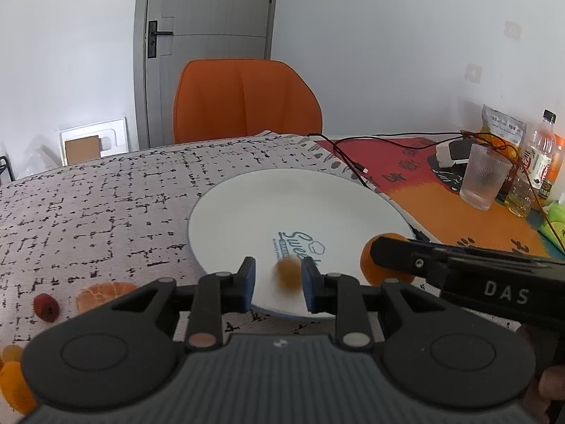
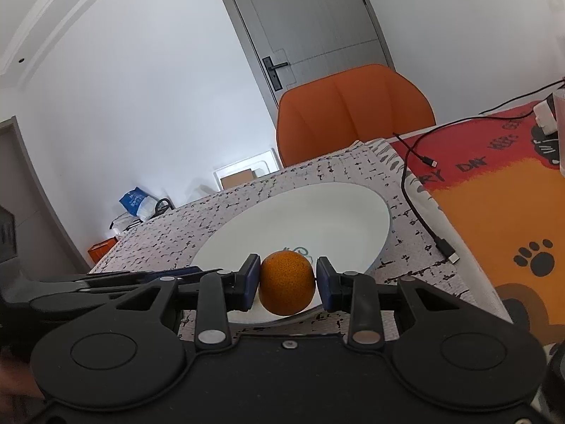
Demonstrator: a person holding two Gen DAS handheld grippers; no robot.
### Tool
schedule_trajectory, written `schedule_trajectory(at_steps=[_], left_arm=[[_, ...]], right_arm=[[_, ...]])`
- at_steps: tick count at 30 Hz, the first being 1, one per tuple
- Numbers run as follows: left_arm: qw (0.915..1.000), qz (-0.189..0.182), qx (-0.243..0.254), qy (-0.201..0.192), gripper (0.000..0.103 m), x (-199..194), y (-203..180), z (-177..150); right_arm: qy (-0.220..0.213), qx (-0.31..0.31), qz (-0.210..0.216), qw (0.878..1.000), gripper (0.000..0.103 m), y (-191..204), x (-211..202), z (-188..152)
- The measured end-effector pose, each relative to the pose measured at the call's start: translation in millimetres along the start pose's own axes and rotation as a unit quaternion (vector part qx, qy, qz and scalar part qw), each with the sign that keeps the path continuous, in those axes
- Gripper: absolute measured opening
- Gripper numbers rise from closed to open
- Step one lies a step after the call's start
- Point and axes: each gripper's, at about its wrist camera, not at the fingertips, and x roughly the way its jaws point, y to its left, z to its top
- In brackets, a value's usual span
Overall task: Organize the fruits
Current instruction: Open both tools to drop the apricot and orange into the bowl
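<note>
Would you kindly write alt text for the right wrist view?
The right hand-held gripper grips an orange over the near edge of a white plate on a speckled cloth. An orange chair and grey door stand behind; a black cable lies at right.

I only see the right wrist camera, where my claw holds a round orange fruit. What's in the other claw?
Observer: A small, blurry brown fruit sits between the left claw's pads, above the round white plate. It touches only one pad.
Operator: Is more fruit lying around?
Observer: Yes, a peeled orange half lies on the speckled grey tablecloth, left of the plate.
Operator: Anything beside it?
Observer: A small red berry.
</note>
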Motion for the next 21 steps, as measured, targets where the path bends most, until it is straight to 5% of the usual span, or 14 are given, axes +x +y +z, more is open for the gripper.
schedule_trajectory(at_steps=[10,15,21], left_arm=[[0.9993,0.024,-0.029,0.005,0.031,-18.7,24.4,-6.5],[0.9976,0.05,-0.049,0.002,0.059,-34.5,40.2,-15.3],[0.9958,0.071,-0.057,-0.007,0.079,-53.7,55.2,-25.3]], right_arm=[[0.004,0.013,-0.005,1.0,0.044,4.0,4.2,-3.8],[0.002,0.009,-0.003,1.0,0.053,10.9,-0.7,-8.5],[0.002,0.0,0.0,1.0,0.065,24.3,-5.9,-12.2]])
